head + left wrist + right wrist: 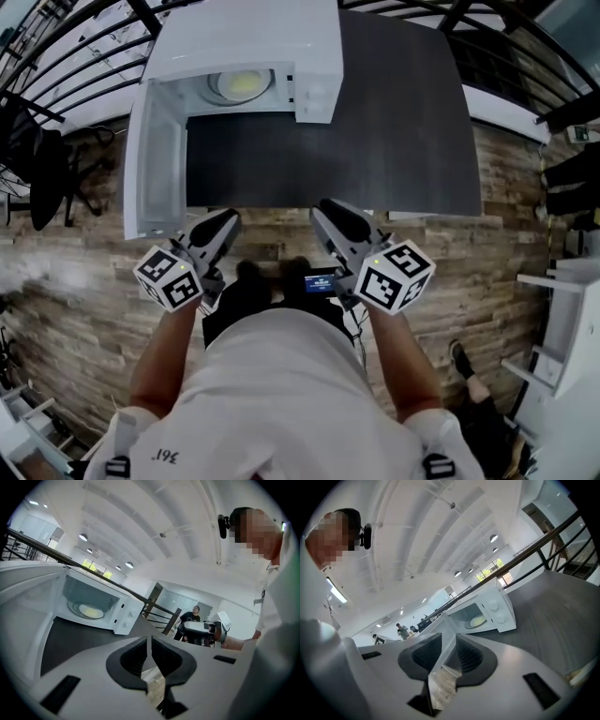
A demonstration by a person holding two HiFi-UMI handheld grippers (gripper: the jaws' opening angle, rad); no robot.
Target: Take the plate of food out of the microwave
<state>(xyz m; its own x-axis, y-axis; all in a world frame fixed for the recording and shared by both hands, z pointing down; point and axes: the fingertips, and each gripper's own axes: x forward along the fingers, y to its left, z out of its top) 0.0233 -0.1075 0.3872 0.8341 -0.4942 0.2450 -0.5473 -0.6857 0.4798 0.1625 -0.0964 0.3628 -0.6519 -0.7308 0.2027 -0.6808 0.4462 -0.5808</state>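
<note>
A white microwave (244, 37) stands at the far left of a dark table (394, 122), its door (155, 159) swung open to the left. Inside lies a plate of yellow food (240, 84), also seen in the left gripper view (90, 611) and small in the right gripper view (477, 620). My left gripper (228, 220) (150, 648) and right gripper (323, 208) (449, 651) hover side by side at the table's near edge, well short of the microwave. Both are shut on nothing, and the right shows a thin slit between its jaws.
The open door juts out past the table's near left corner, close to my left gripper. A dark chair (42, 169) stands left on the wood floor. Black railings (84, 56) run behind the table. A person (191, 616) stands far off.
</note>
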